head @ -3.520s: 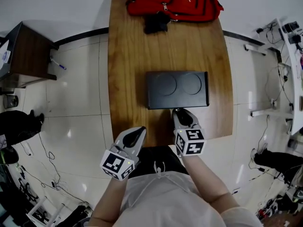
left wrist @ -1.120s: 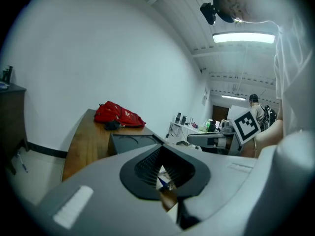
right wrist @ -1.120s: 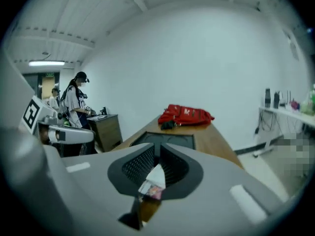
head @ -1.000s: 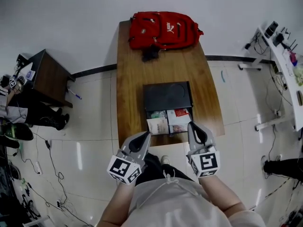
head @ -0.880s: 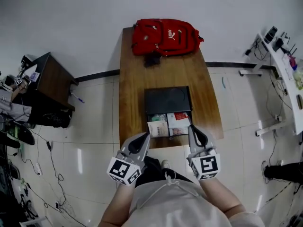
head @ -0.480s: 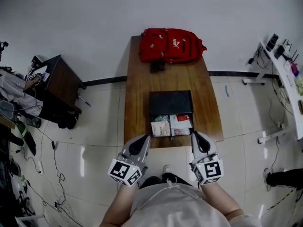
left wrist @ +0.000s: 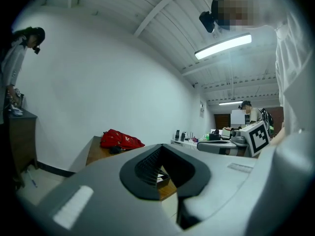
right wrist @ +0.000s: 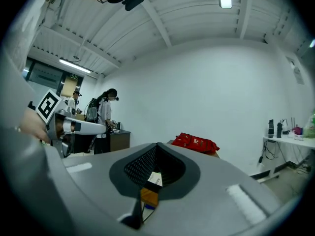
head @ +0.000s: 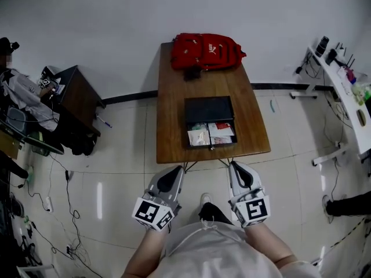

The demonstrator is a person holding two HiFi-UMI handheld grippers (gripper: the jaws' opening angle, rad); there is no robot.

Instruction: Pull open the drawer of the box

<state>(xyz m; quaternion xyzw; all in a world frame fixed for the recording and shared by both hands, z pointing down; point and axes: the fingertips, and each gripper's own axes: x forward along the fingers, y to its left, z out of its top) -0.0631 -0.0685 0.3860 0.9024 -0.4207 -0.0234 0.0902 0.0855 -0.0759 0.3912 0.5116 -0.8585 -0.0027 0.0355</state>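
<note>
Left gripper [head: 174, 170], right gripper [head: 235, 167]: jaws closed together, nothing held, both short of table [head: 173, 106] near edge. Drawer [head: 211, 136] stands open from black box [head: 208, 109], contents exposed, mid-table. Red backpack [head: 207, 51] at far end.

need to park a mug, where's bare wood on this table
Free: table strips left and right of the box, and the band between box and red backpack. Crowded: the open drawer is full, leaving only a sliver at the near edge.

Wooden table [head: 168, 132] — red backpack [head: 207, 51] at far end, black box [head: 208, 110] mid-table
</note>
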